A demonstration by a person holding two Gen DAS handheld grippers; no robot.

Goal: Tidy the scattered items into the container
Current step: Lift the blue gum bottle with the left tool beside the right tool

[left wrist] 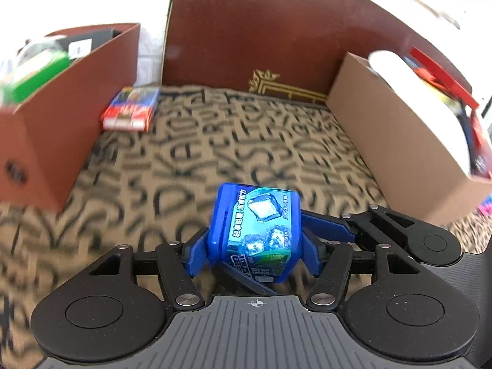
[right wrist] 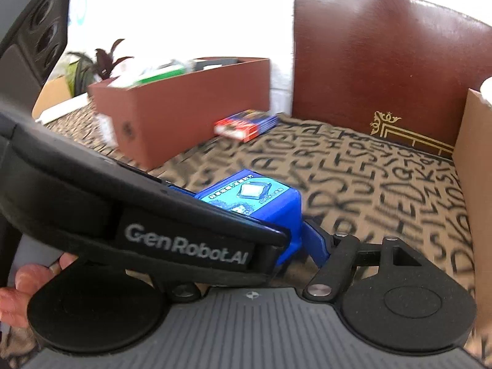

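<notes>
The left gripper (left wrist: 255,246) is clamping the blue box (left wrist: 253,230) mid-transfer, while the red packet (left wrist: 130,109) is awaiting collection beside the brown container (left wrist: 77,98).

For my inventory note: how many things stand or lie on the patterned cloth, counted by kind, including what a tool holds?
Cardboard boxes: 2, a reddish-brown box and a tan box
Blue gum container, between the left tool's fingers: 1
Red and blue flat pack: 1
Total: 4
</notes>
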